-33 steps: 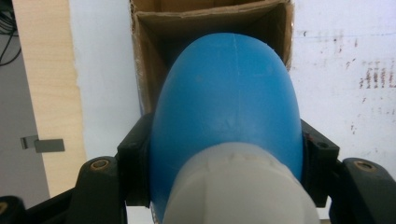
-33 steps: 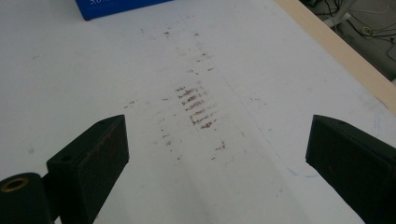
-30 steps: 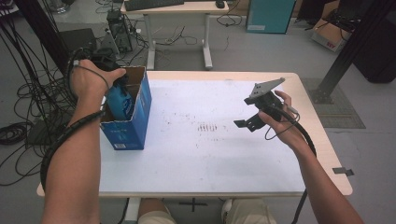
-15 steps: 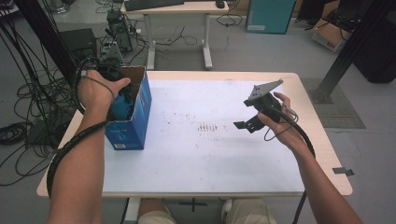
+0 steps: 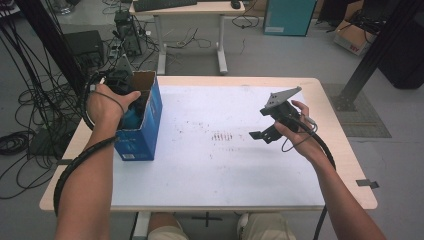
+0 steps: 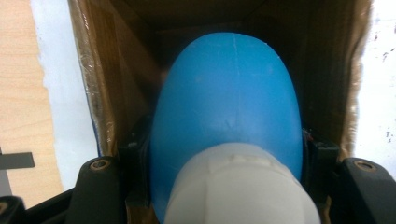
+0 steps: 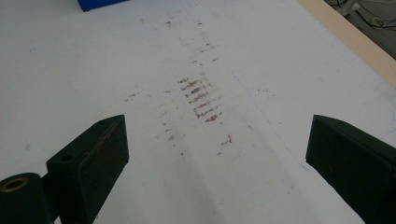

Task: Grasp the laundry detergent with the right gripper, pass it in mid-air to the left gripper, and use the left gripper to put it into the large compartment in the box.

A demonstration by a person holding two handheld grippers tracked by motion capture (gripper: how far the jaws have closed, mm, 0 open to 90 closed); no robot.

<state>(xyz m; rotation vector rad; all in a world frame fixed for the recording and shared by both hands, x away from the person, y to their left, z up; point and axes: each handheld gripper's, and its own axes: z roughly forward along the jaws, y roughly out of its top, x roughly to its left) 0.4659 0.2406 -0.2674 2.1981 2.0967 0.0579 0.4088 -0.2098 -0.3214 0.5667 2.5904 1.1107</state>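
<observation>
An open blue cardboard box (image 5: pixel 145 132) stands on the left side of the table. My left gripper (image 6: pixel 226 156) points down into it, shut on a rounded blue object with a white end (image 6: pixel 229 93). The brown inner walls of the box (image 6: pixel 112 84) surround that object. From above, the person's left hand covers most of the left gripper (image 5: pixel 122 82), and a bit of the blue object (image 5: pixel 132 119) shows inside the box. My right gripper (image 5: pixel 263 135) hangs open over the right part of the white mat, with nothing between its wide-apart jaws (image 7: pixel 217 154).
A white mat (image 5: pixel 225 170) covers the wooden table (image 5: pixel 345 165), with brown scuff marks (image 5: pixel 222 136) at its middle, which also lie ahead of the right gripper (image 7: pixel 201 100). Cables, a second desk (image 5: pixel 190 7) and boxes stand on the floor beyond.
The left hand has sunk, carrying the blue object deeper into the box. The right gripper has kept still.
</observation>
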